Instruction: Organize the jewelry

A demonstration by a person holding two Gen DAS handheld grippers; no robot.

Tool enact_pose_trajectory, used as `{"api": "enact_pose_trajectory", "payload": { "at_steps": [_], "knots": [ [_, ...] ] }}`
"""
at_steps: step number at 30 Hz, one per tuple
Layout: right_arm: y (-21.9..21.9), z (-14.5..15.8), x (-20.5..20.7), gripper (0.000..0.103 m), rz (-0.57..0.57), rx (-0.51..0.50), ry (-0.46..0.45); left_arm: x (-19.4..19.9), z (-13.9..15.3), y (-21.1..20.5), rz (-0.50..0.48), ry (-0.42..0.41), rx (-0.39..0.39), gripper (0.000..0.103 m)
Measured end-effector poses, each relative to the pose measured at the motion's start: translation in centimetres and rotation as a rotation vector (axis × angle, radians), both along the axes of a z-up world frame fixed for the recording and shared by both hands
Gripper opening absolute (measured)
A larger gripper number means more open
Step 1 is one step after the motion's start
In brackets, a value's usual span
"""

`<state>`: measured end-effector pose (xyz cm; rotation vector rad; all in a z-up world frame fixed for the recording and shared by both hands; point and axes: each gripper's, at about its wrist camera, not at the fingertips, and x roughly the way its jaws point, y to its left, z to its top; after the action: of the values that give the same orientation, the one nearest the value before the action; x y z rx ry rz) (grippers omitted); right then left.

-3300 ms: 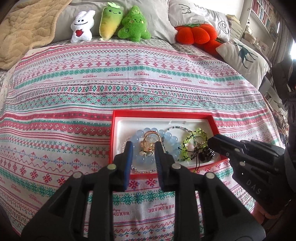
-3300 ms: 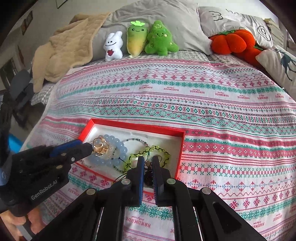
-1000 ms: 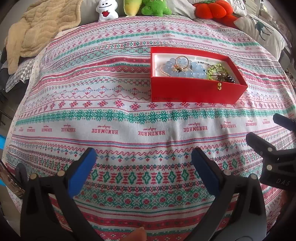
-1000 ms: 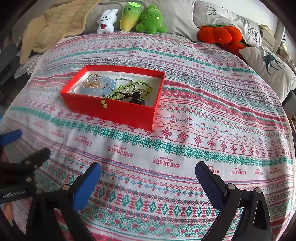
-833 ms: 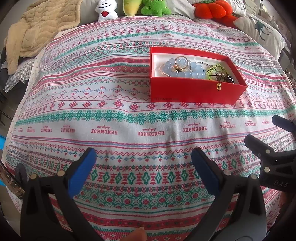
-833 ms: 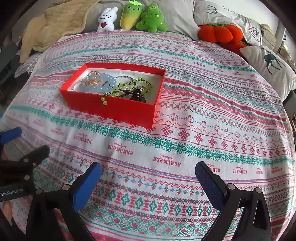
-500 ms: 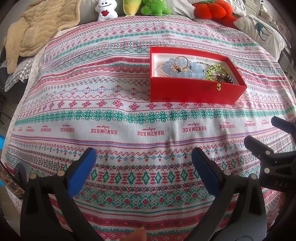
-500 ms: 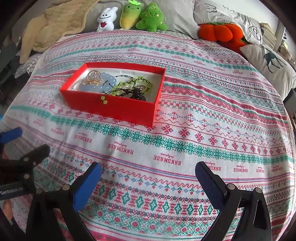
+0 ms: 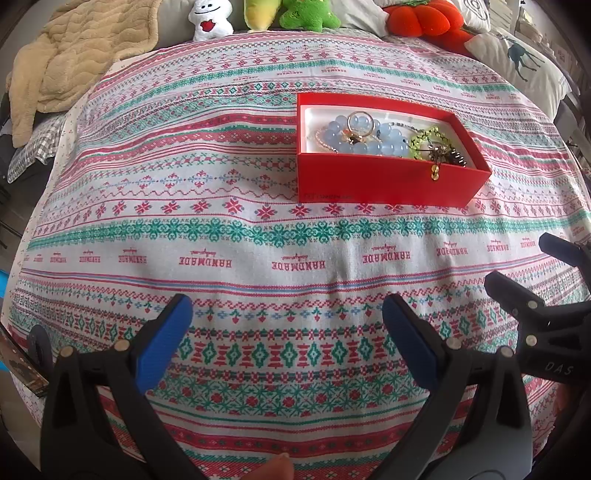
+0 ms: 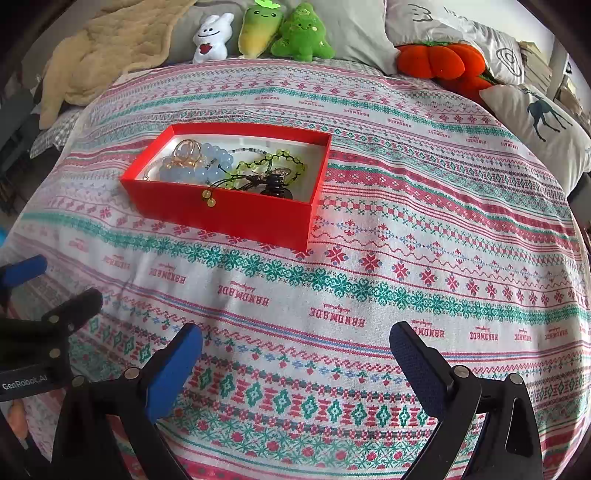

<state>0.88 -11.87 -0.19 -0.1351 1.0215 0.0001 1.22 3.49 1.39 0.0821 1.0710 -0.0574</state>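
A red box (image 9: 384,184) (image 10: 225,214) stands on the patterned bedspread, holding a pale blue bead bracelet (image 9: 373,142) (image 10: 201,170), gold rings (image 9: 360,123) (image 10: 188,149), a yellow-green bead string (image 9: 424,138) (image 10: 275,162) and a dark piece (image 10: 275,188). Two yellow beads (image 9: 436,172) (image 10: 208,197) hang over the box's front wall. My left gripper (image 9: 286,339) is open and empty, well short of the box. My right gripper (image 10: 295,365) is also open and empty, near the bed's front edge. Each gripper shows at the edge of the other's view.
Plush toys (image 10: 258,33), an orange pumpkin cushion (image 10: 439,61), a deer pillow (image 10: 539,122) and a beige blanket (image 9: 70,51) line the far side of the bed. The bedspread (image 10: 406,240) around the box is bare fabric. A fingertip (image 9: 277,470) shows at the bottom edge.
Earlier both grippers were shut over the box's contents; they have pulled back toward the bed's front and opened wide. In the last second nothing visibly moved.
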Motion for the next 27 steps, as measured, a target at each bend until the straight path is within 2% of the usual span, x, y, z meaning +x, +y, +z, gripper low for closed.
{"api": "enact_pose_trajectory", "payload": {
  "at_steps": [27],
  "knots": [
    [0.03,0.15,-0.11,0.102,-0.003,0.009,0.003,0.11,-0.24,0.04,-0.001,0.004,-0.001,0.102]
  ]
}}
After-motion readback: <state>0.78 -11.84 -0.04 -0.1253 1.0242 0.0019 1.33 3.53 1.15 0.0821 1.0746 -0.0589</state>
